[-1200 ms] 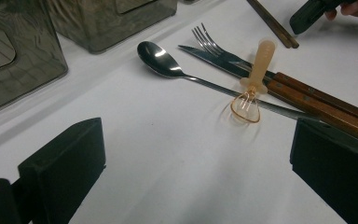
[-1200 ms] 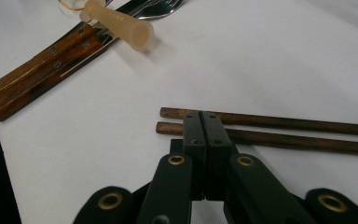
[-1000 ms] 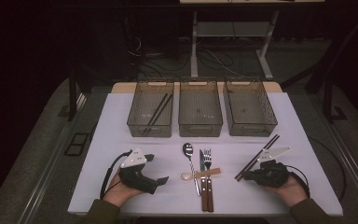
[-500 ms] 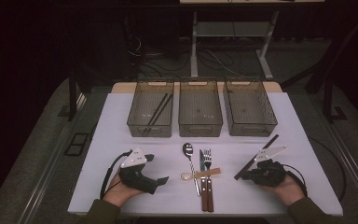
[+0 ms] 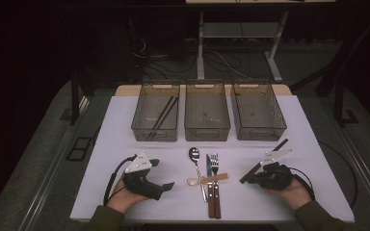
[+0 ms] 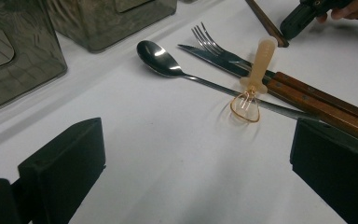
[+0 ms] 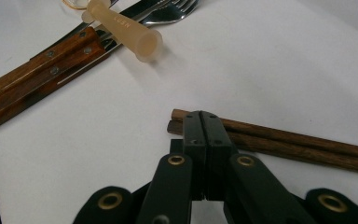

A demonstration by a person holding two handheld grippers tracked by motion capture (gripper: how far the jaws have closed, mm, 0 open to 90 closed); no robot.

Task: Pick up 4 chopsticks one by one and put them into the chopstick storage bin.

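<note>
A pair of dark wooden chopsticks (image 5: 280, 145) (image 7: 298, 142) lies slantwise on the white table (image 5: 125, 139) at the right. My right gripper (image 5: 251, 180) (image 7: 202, 122) is shut, its tips pressed together right over the chopsticks' near end, nothing visibly between them. At the left, my left gripper (image 5: 163, 174) (image 6: 191, 177) rests on the table, open wide and empty, facing the cutlery. In the middle lie a steel spoon (image 5: 195, 163) (image 6: 161, 58), a wood-handled fork (image 5: 215, 166) (image 6: 209, 39) and knife (image 5: 208, 168) (image 6: 223, 60), with a small beige-handled utensil (image 5: 211, 179) (image 6: 258, 60) (image 7: 126, 30) across them.
Three see-through grey bins stand in a row at the back: the left bin (image 5: 142, 126) holds dark chopsticks (image 5: 163, 114), the middle bin (image 5: 207, 130) and right bin (image 5: 260, 132) look empty. Cables trail from both grippers. The table's front edge is just behind the person's hands.
</note>
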